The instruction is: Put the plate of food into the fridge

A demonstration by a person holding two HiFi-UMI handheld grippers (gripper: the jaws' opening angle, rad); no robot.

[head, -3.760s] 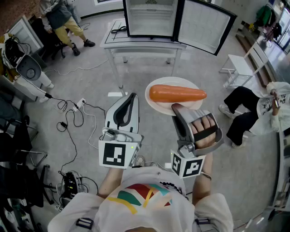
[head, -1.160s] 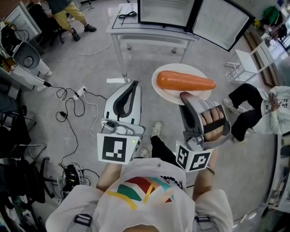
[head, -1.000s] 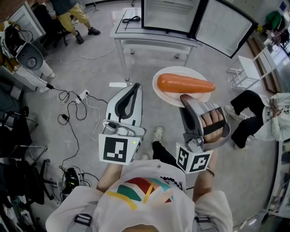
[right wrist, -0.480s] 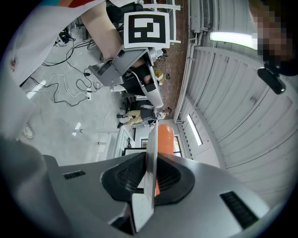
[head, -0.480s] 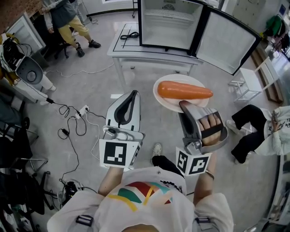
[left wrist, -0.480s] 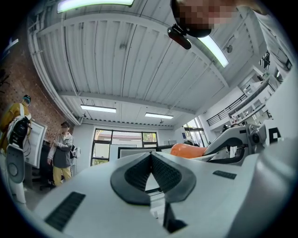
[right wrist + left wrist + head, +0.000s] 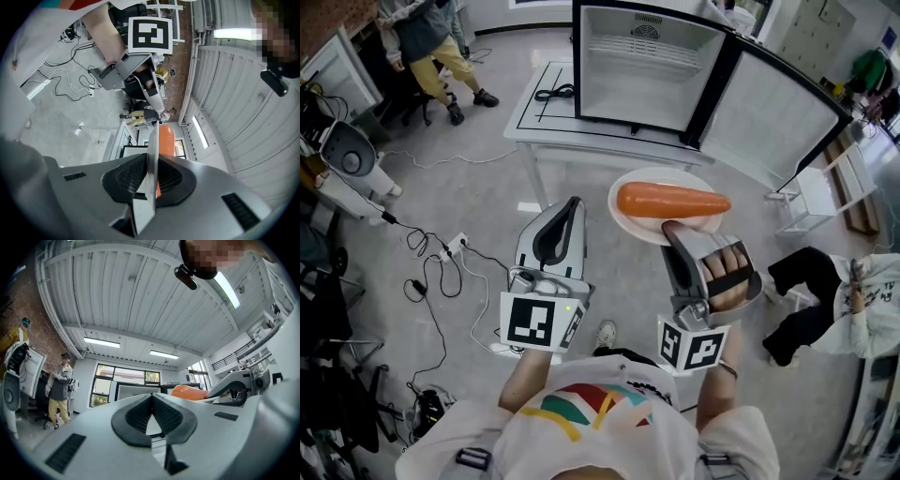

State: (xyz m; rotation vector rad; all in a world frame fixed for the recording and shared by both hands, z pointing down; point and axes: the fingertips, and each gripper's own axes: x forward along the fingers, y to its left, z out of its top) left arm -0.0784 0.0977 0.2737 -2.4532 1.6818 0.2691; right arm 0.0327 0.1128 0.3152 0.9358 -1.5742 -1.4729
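Head view: the right gripper (image 7: 671,231) holds a white plate (image 7: 630,221) by its near rim, level above the floor. An orange carrot (image 7: 672,200) lies across the plate. The left gripper (image 7: 572,203) is just beside the plate, to its left and apart from it. Beyond them, a fridge (image 7: 645,64) stands on a white surface (image 7: 546,127) with its door (image 7: 780,117) swung wide open. A black cable (image 7: 549,92) lies on the surface beside the fridge.

Left gripper view: the jaws are pressed together with nothing between them. The carrot (image 7: 189,392) shows past them to the right.

Right gripper view: the jaws pinch the plate's (image 7: 151,145) edge, seen side on, with the carrot (image 7: 165,139) lying beyond.
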